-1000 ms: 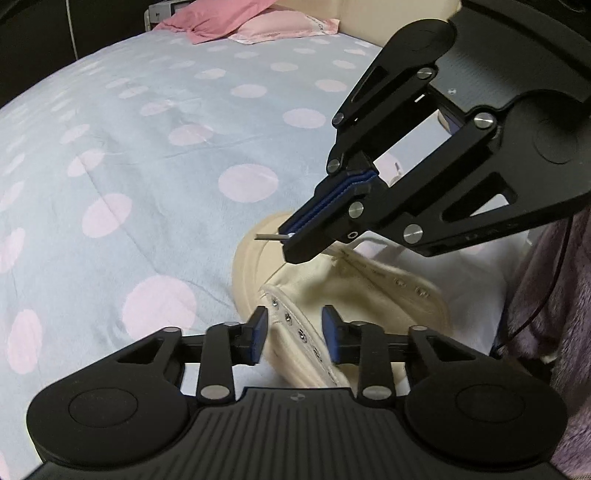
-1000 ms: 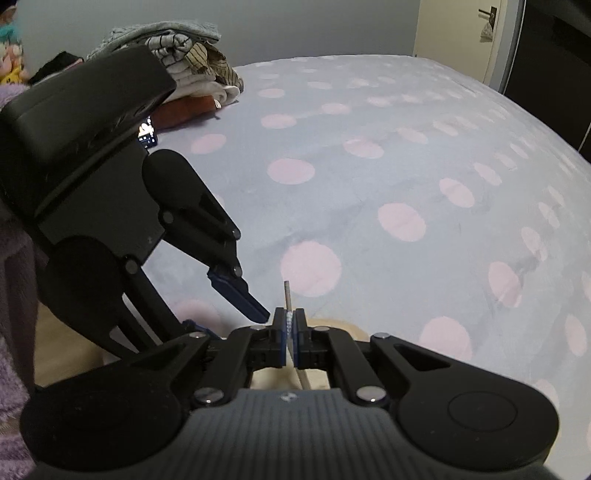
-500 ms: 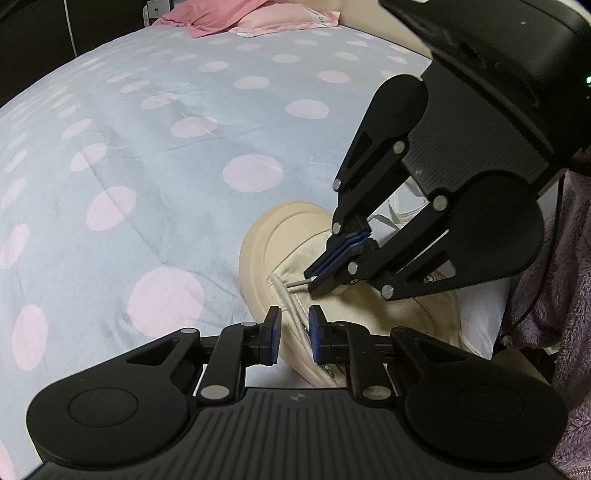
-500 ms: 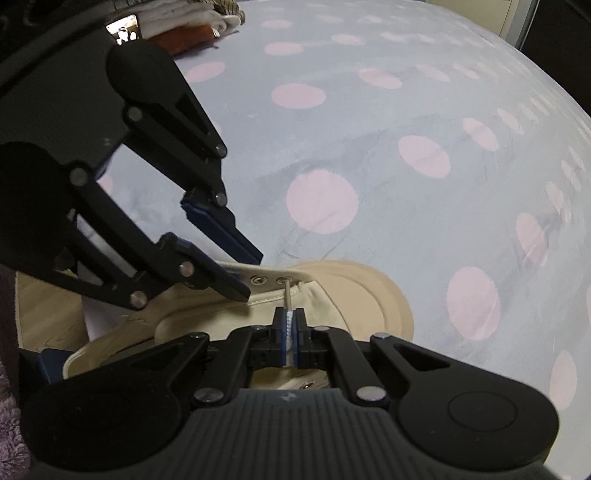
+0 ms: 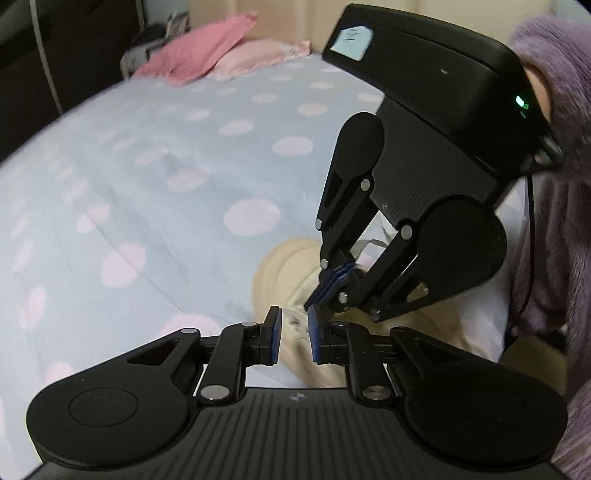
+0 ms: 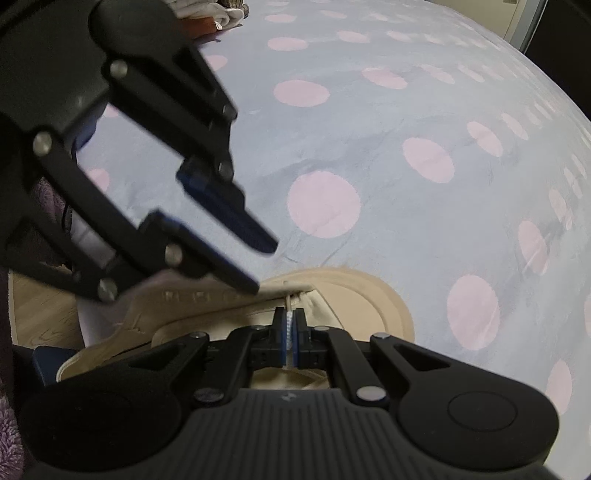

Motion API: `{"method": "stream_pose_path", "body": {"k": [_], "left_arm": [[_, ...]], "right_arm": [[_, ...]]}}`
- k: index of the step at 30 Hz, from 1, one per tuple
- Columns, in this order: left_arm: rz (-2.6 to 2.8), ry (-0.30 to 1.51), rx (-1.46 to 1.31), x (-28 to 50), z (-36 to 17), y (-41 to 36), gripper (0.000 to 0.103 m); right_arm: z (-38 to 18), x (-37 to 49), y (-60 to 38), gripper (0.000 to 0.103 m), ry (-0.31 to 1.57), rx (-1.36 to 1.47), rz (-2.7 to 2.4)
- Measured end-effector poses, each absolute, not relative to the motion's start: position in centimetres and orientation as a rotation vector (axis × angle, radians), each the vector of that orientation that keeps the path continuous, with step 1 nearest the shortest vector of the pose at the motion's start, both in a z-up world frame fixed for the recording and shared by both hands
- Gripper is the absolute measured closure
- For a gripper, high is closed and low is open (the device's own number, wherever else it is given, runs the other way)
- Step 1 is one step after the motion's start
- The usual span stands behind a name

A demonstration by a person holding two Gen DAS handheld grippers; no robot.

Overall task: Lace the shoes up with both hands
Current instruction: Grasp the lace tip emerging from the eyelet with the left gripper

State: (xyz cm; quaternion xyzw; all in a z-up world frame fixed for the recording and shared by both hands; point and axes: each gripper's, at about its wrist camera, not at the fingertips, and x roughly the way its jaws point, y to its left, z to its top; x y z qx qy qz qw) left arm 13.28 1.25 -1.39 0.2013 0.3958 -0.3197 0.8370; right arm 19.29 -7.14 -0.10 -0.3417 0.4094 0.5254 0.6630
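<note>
Though blurred — right claw (image 6: pixel 290 325) clenched on lace tip (image 6: pixel 288 303), left claw (image 5: pixel 294 328) apart, shoe (image 6: pixel 354 295) half-hidden.

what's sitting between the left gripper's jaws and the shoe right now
Nothing separates them. In the left wrist view the left gripper straddles the shoe's eyelet edge, its narrowing jaws not visibly pressing; the right gripper is just beyond.

A home bedroom: a bed (image 5: pixel 155 177) with a pink-dotted blue cover, pink pillows (image 5: pixel 221 55) at its head, and what looks like folded laundry (image 6: pixel 218 14).
</note>
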Motion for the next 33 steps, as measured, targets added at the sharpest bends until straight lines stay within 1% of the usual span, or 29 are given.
{"method": "stream_pose_path", "body": {"k": [10,15,19,22,23,26,29,33], "left_arm": [[-0.708,0.702,0.863,11.7,-6.0,-1.0,0.090],[-0.722,0.659,0.992,11.6,-7.1,-2.0,0.090],[-0.728,0.657,1.060,12.1,-8.1,-2.9,0.090],[-0.738,0.642,1.116,12.1,-8.7,-3.4,0.095],[-0.739,0.639,1.129,12.1,-8.7,-3.6,0.095],[-0.724,0.652,1.132,12.5,-8.9,-4.1,0.095],[-0.722,0.655,1.143,12.6,-9.1,-4.3,0.101],[-0.704,0.661,1.140,12.7,-9.1,-4.3,0.102]], "right_arm": [[0.0,18.9,-6.6,0.099,0.879,-0.773,1.198],[-0.2,19.1,-6.4,0.099,0.880,-0.761,1.202],[-0.3,19.4,-6.1,0.099,0.887,-0.755,1.209],[-0.4,19.6,-5.9,0.099,0.893,-0.753,1.214],[-0.4,19.6,-5.9,0.099,0.894,-0.752,1.215],[-0.6,19.8,-5.7,0.099,0.897,-0.752,1.215],[-0.7,19.9,-5.5,0.099,0.896,-0.754,1.217],[-0.8,19.8,-5.2,0.099,0.890,-0.764,1.216]]}}
